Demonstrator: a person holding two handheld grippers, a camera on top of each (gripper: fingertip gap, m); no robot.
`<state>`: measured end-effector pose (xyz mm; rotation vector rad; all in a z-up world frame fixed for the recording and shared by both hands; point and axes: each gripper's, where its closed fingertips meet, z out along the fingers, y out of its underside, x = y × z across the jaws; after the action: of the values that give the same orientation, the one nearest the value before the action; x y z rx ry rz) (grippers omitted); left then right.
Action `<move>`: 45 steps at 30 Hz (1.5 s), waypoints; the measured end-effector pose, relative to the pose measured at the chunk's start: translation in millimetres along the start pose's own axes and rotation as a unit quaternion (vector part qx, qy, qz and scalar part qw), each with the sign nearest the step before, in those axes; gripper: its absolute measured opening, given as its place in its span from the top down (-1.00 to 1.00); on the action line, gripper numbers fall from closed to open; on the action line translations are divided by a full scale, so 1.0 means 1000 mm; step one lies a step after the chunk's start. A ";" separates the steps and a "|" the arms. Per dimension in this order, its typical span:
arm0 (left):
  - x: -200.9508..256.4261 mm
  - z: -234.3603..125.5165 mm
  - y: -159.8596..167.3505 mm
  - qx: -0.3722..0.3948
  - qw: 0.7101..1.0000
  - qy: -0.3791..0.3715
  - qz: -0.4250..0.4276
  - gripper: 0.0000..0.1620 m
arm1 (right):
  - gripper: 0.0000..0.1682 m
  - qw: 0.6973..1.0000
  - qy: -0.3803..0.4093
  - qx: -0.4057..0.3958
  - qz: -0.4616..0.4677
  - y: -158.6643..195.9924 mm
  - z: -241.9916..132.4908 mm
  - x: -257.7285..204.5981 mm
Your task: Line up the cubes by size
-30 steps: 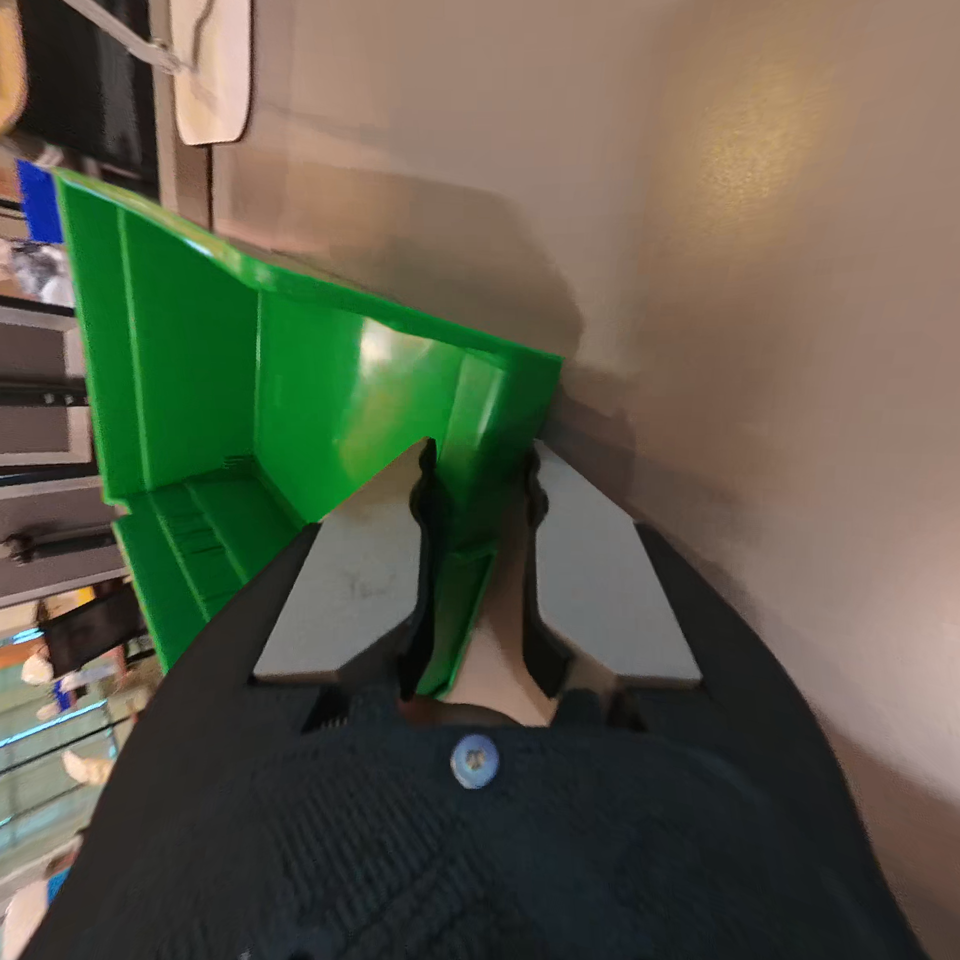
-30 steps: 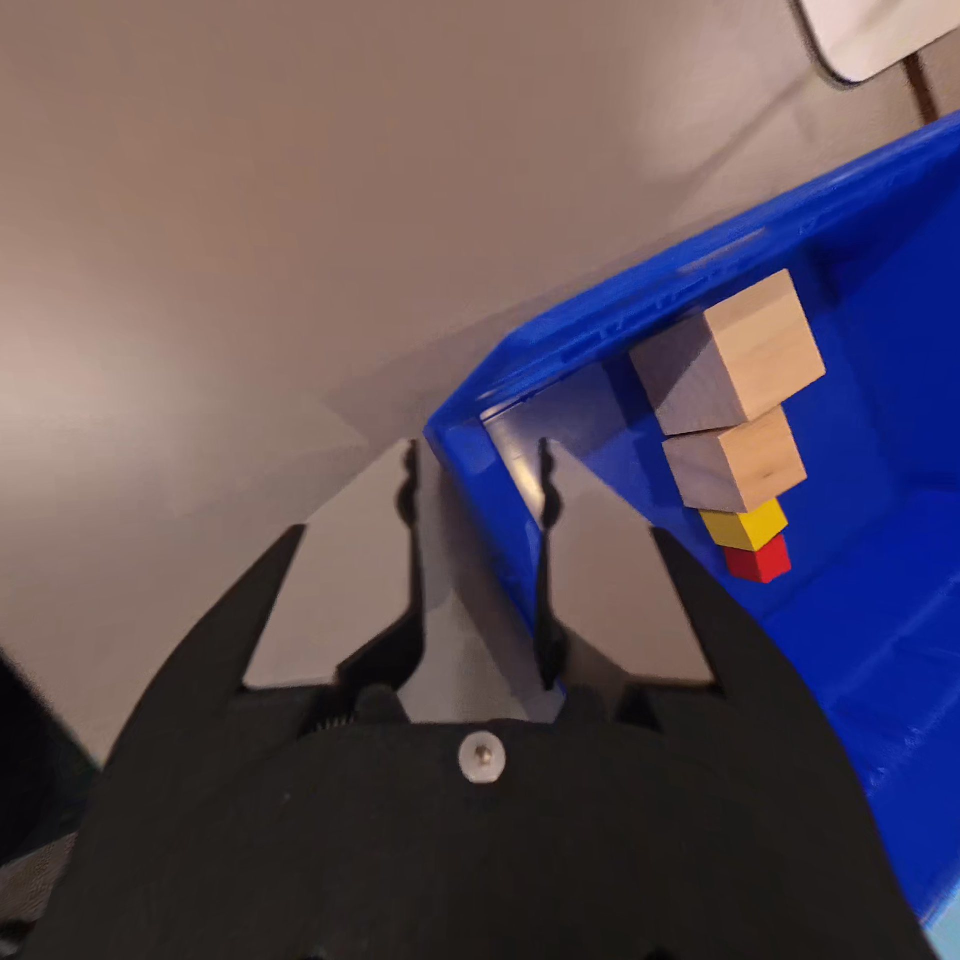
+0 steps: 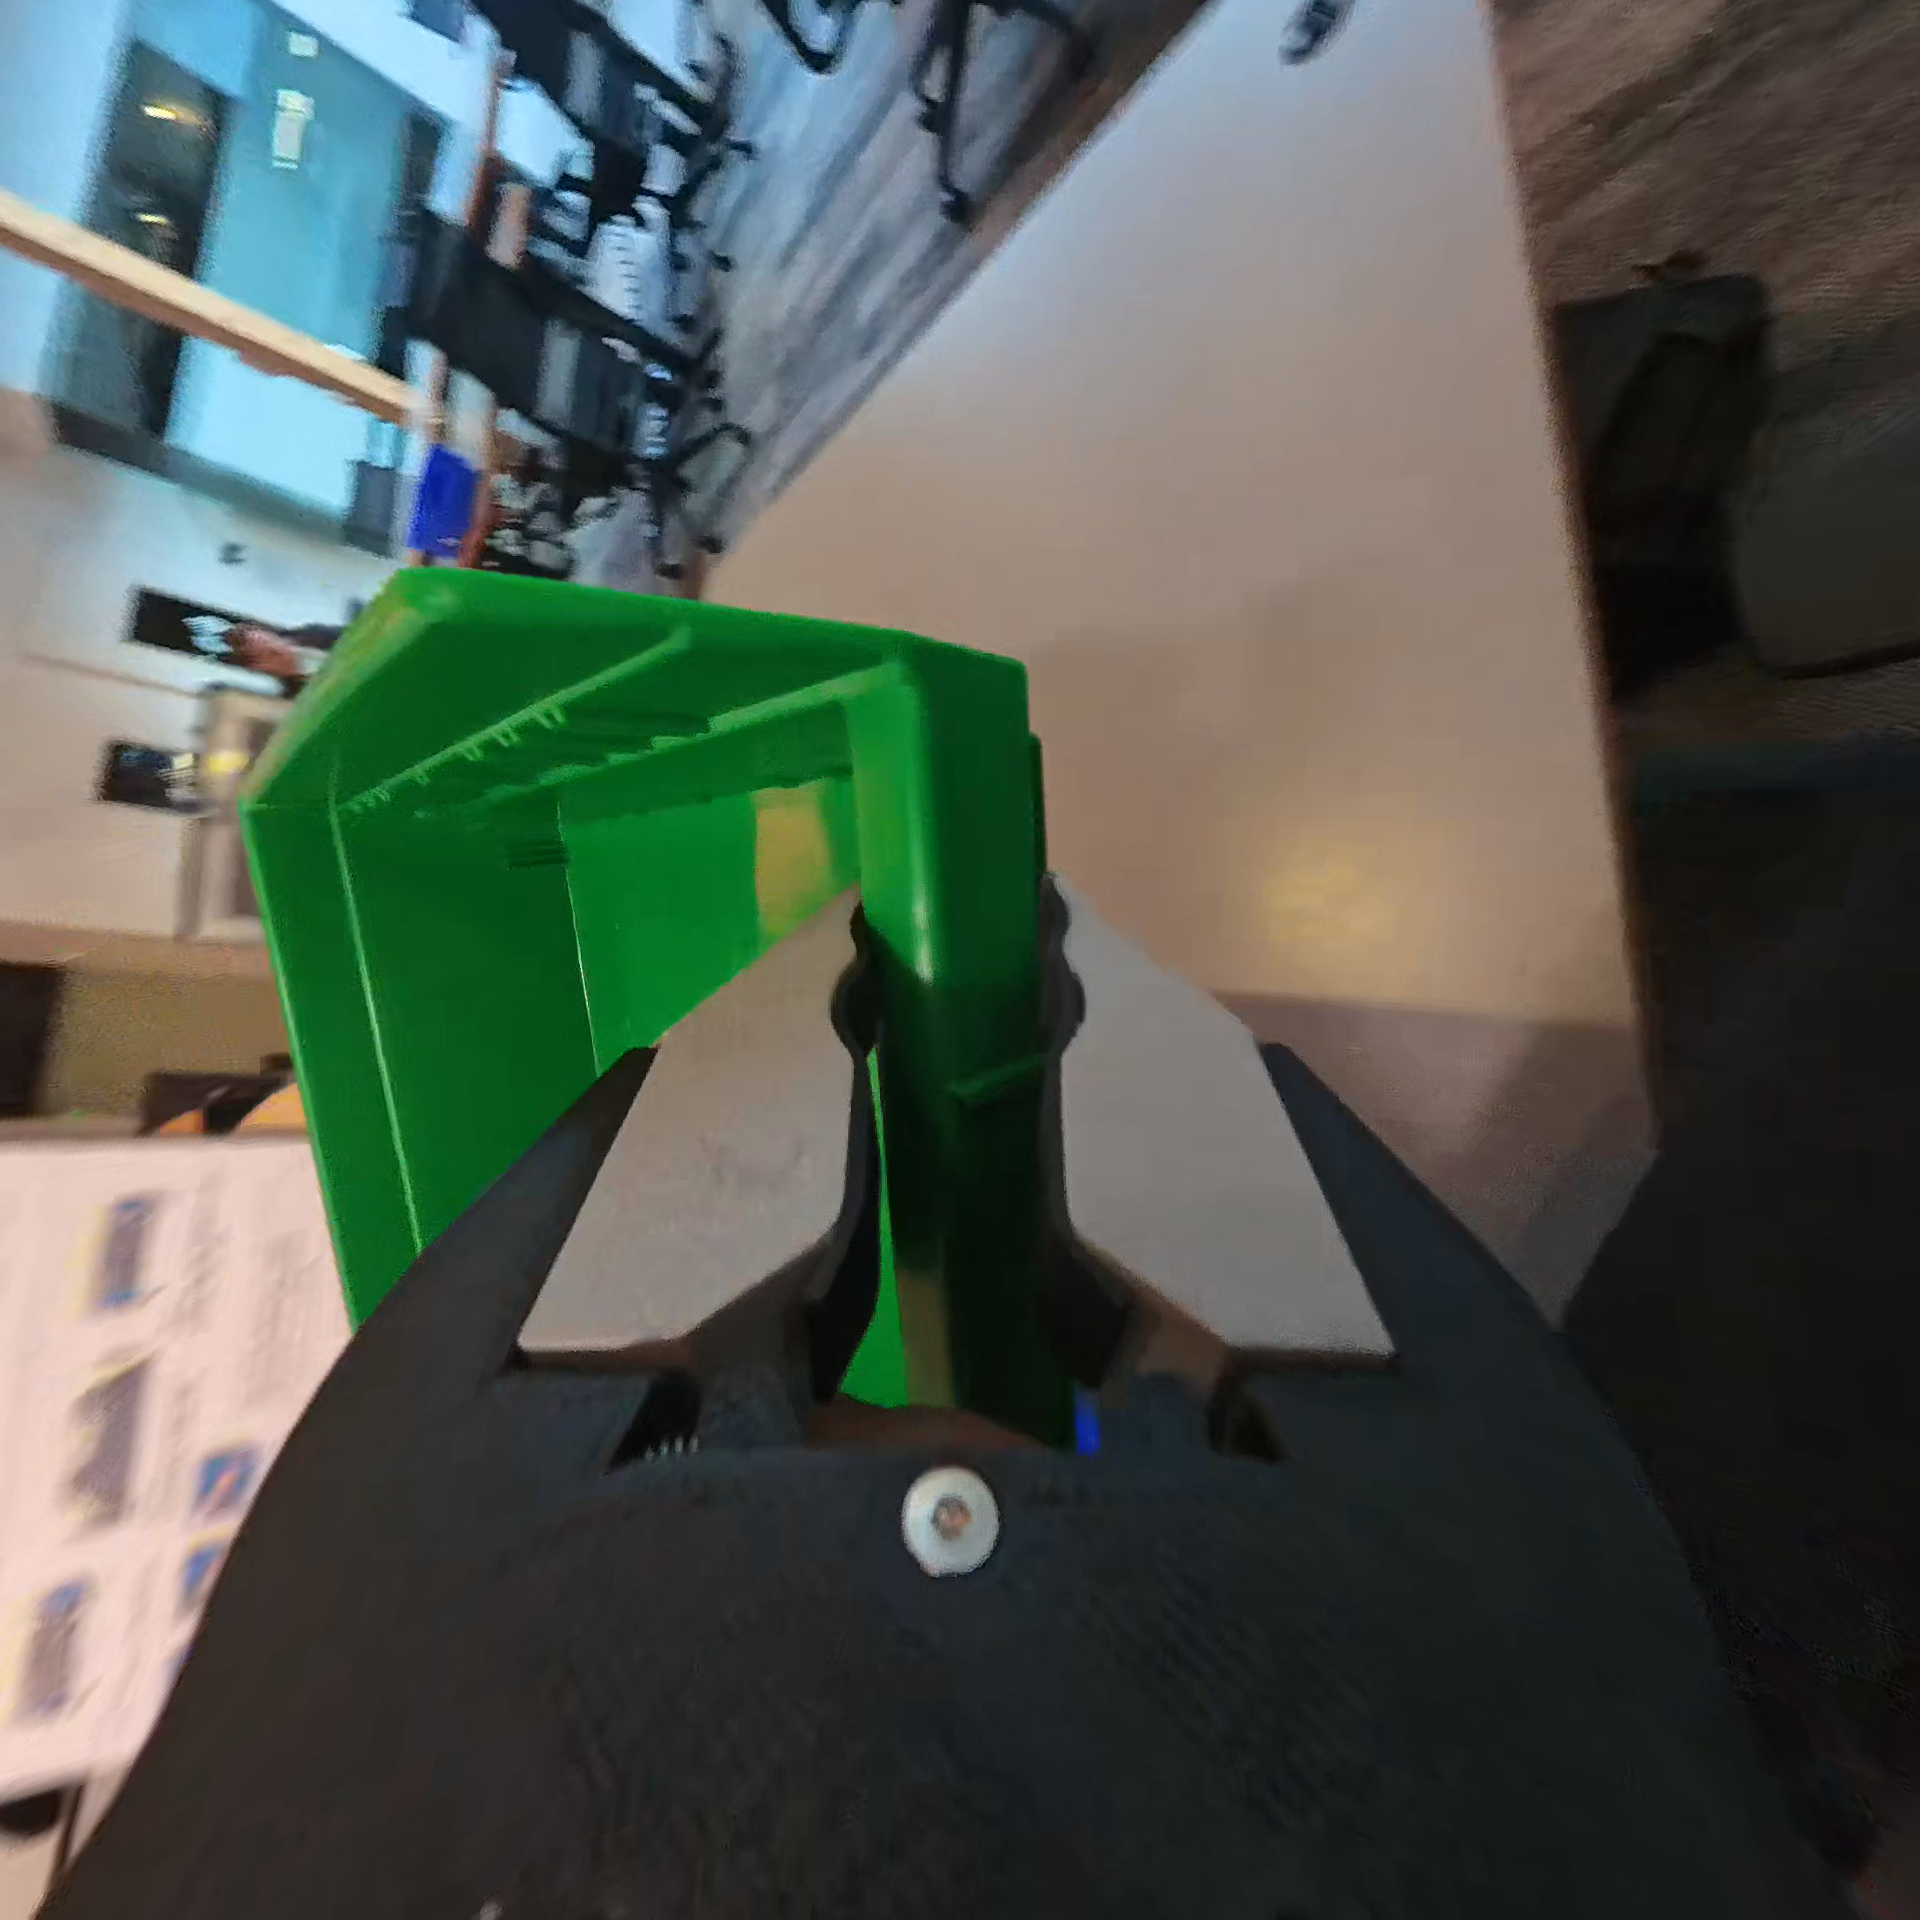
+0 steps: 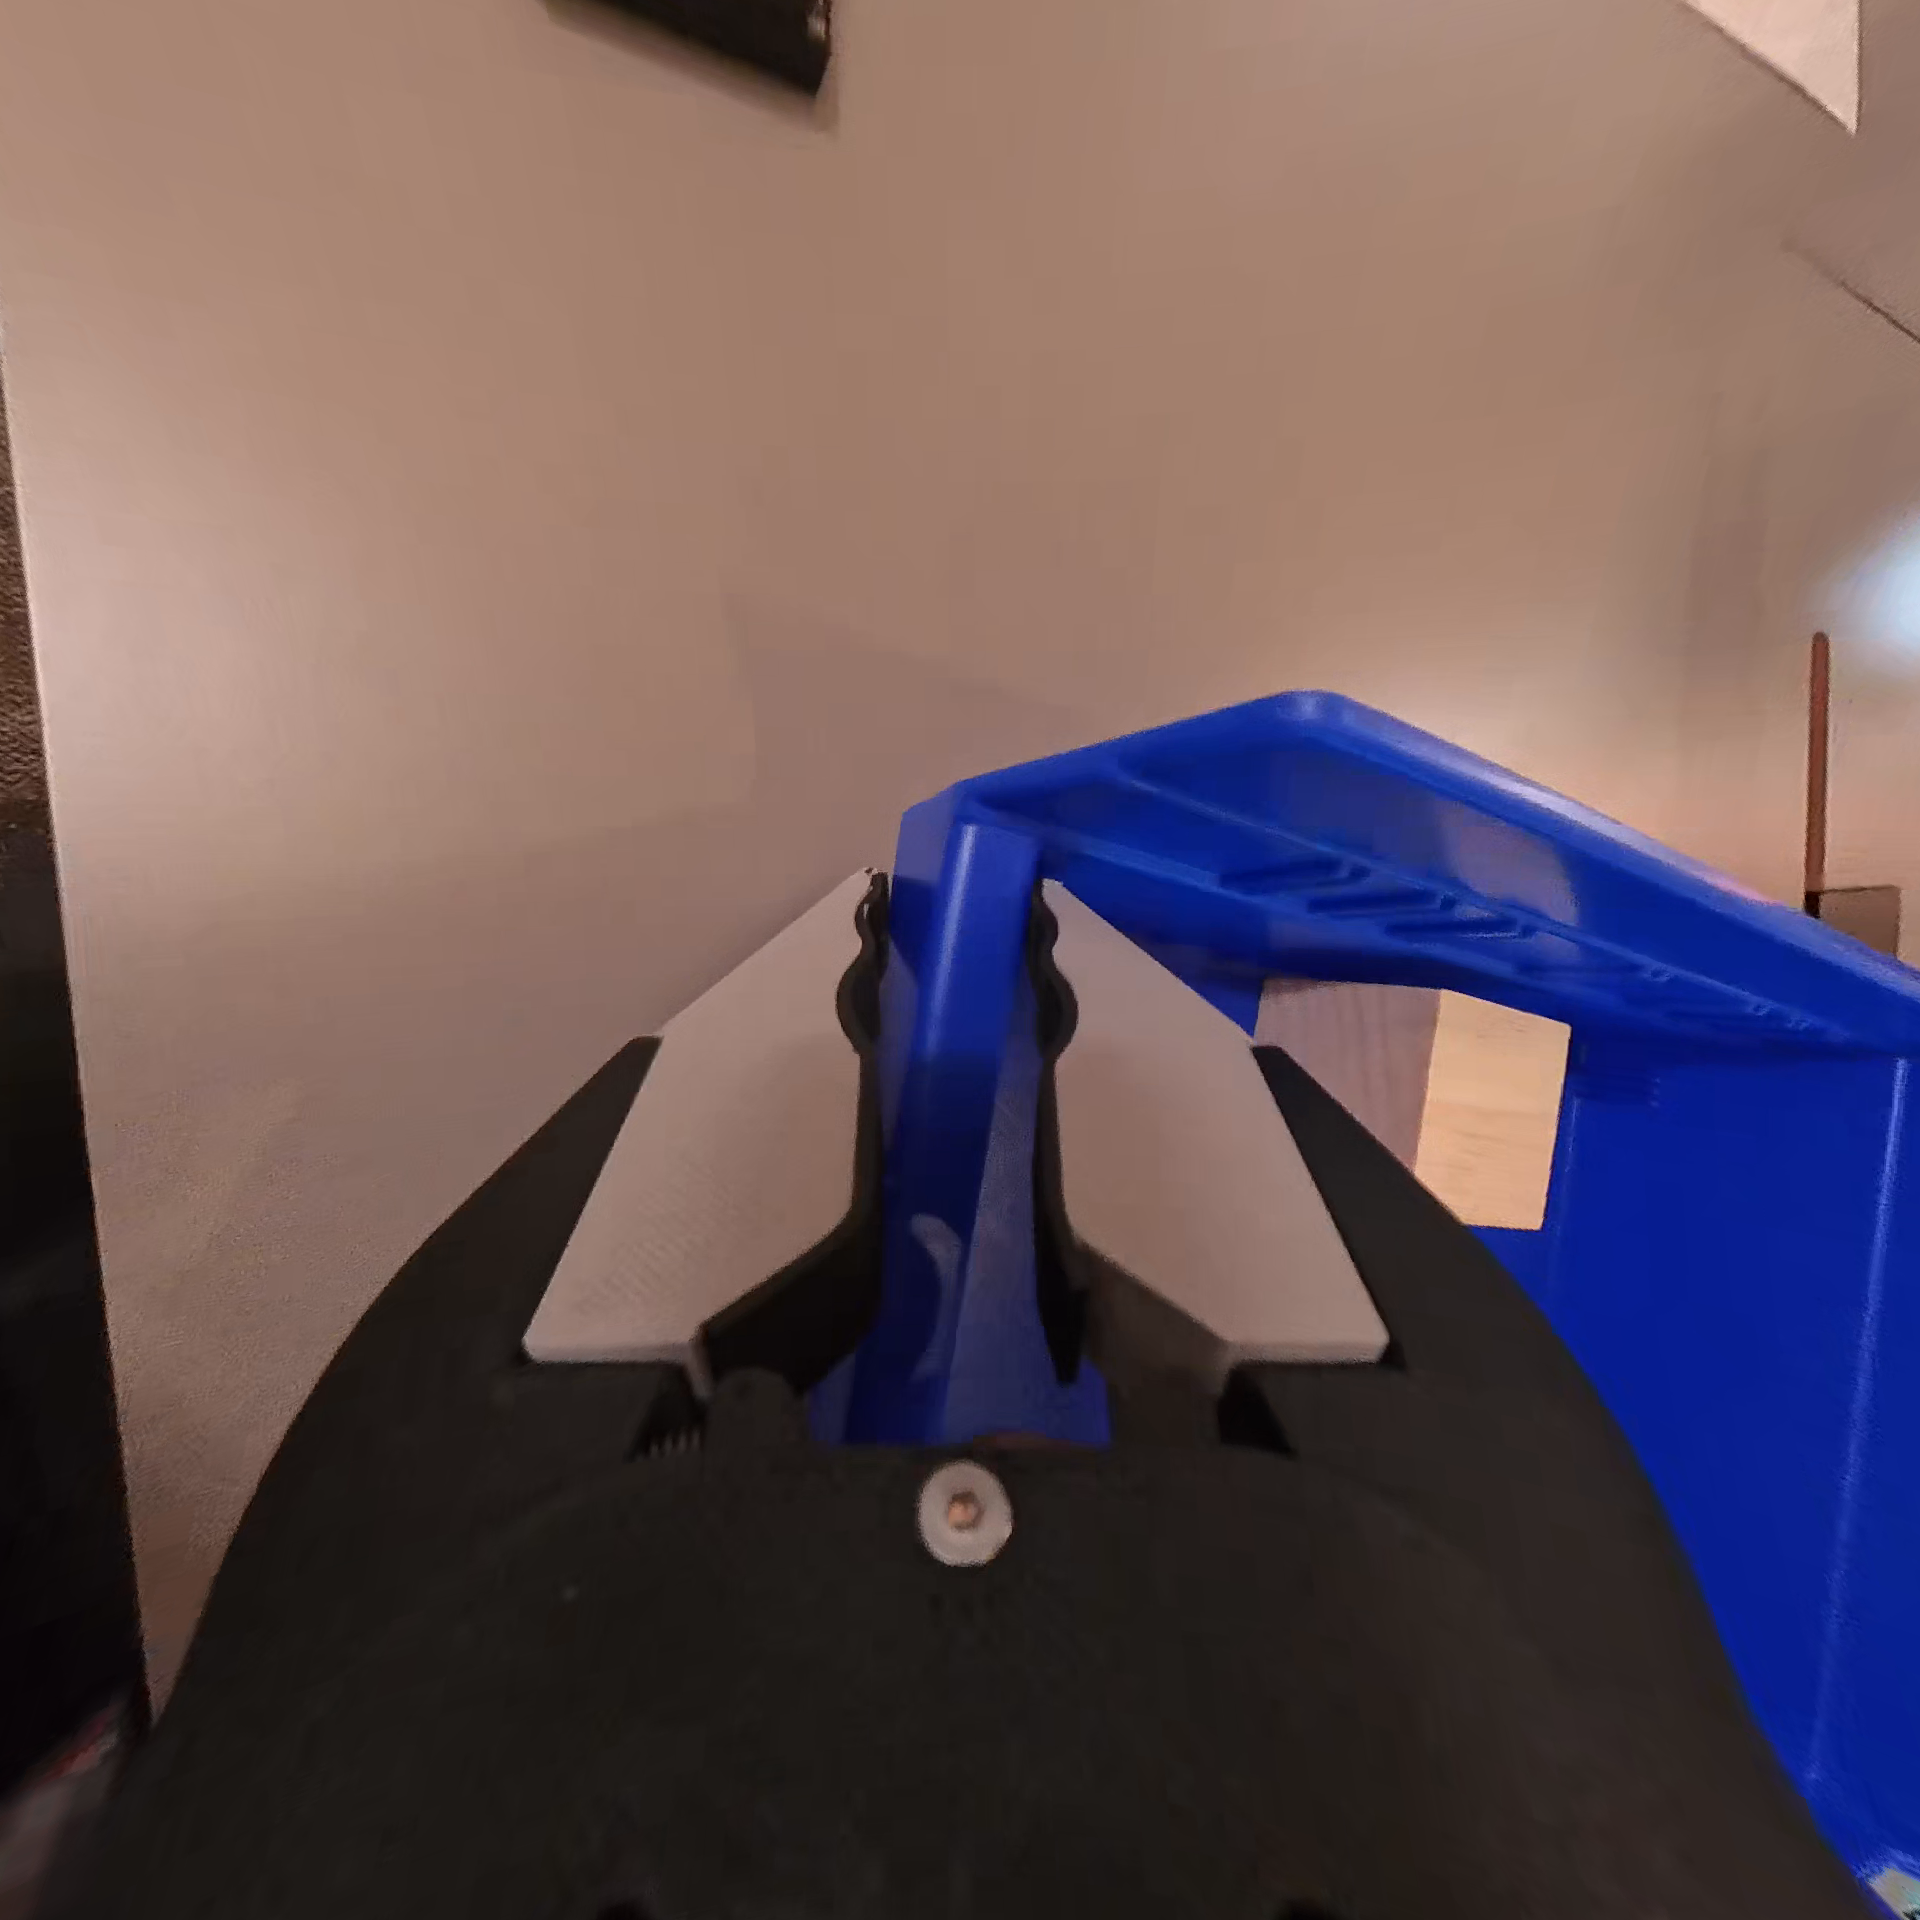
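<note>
My left gripper (image 3: 951, 940) is shut on the corner wall of a green plastic bin (image 3: 468, 935), which it holds tilted up over the pale table; no cubes show inside it. My right gripper (image 4: 956, 935) is shut on the corner wall of a blue plastic bin (image 4: 1714, 1195), also lifted and tilted. One plain wooden cube (image 4: 1413, 1091) shows inside the blue bin, against its wall under the rim. The other cubes are hidden from this angle.
The pale table (image 3: 1299, 520) stretches ahead of both grippers. In the left wrist view its far edge gives way to grey floor with office chairs (image 3: 623, 260) and shelving. A dark chair (image 3: 1766, 727) stands at the right. A dark object (image 4: 707, 31) lies at the table's top edge.
Both bins have been lifted and swung to a lower viewing angle. The row of wooden, yellow and red cubes seen in the blue bin is now mostly hidden behind its rim.
</note>
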<state>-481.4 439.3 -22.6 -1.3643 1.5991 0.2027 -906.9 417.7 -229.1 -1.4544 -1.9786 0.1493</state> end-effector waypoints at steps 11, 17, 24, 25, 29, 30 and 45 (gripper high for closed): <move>0.128 0.160 0.045 -0.080 0.992 0.095 0.023 0.66 | 0.63 0.997 0.079 0.005 -0.014 -0.012 0.004 0.008; 0.111 0.152 0.057 -0.120 0.992 0.032 0.030 0.33 | 0.43 0.984 0.161 0.076 0.023 -0.023 -0.025 0.025; 0.019 -0.025 -0.005 0.096 0.984 -0.067 -0.137 0.44 | 0.30 0.974 0.051 0.171 0.143 -0.012 -0.099 0.044; 0.012 -0.058 -0.004 0.127 0.978 -0.077 -0.148 0.45 | 0.30 0.972 0.035 0.170 0.161 0.001 -0.110 0.049; 0.002 -0.171 0.036 0.191 0.958 -0.123 -0.177 0.53 | 0.19 0.942 -0.083 0.218 0.243 0.044 -0.171 0.055; 0.002 -0.190 0.054 0.188 0.955 -0.135 -0.184 0.53 | 0.19 0.932 -0.107 0.233 0.258 0.058 -0.190 0.054; 0.099 -0.075 0.349 -0.165 0.946 0.030 -0.278 0.53 | 0.63 0.966 -0.008 -0.144 0.213 0.367 -0.212 -0.008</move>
<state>-798.5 447.7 -213.3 -2.0431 1.1974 0.0877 -488.8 486.9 -237.6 -2.0625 -1.7254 0.0601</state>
